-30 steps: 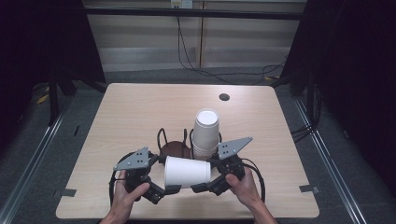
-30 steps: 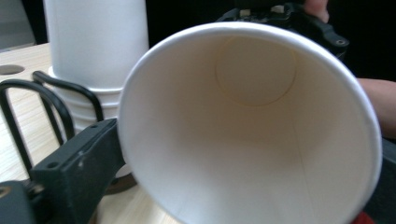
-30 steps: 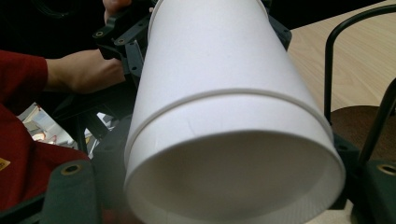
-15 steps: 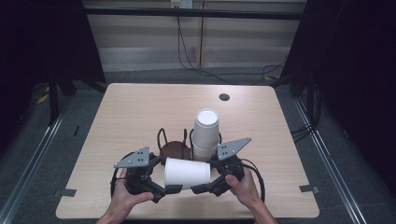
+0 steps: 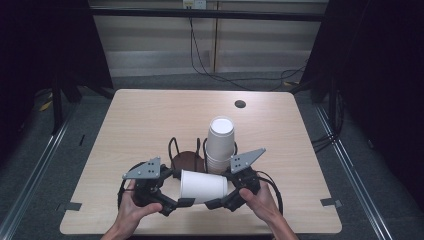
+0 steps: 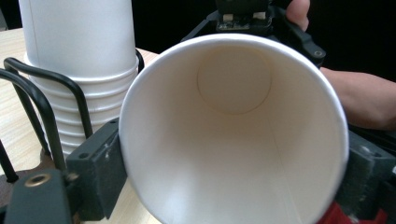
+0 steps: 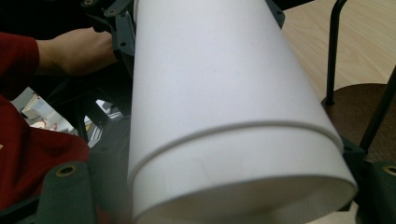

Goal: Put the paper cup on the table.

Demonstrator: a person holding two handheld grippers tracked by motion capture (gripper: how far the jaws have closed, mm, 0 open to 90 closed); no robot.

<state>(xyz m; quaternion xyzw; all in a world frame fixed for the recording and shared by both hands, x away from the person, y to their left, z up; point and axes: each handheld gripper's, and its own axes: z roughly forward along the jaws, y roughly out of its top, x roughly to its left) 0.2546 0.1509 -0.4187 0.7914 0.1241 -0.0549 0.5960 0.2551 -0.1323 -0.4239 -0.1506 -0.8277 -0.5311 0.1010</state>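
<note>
Left gripper [image 5: 172,205]: seen left of the paper cup [image 5: 202,186]; its jaws have just been closing, and the cup's open mouth is now pinched between them.
Paper cup: held on its side between both grippers, just in front of the wire rack [image 5: 174,146].
Cup stack [image 5: 220,142]: stood upright in the rack, behind the held cup.
Right gripper [image 5: 219,203]: seen right of the cup; its jaws are clamped on the cup's base end.

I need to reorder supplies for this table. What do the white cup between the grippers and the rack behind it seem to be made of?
The white cup looks like paper: matte white wall, rolled rim, and a faint side seam inside in the left gripper view. The rack seems to be bent black metal wire, smooth and slightly glossy, on a dark brown round base, possibly wood.
</note>
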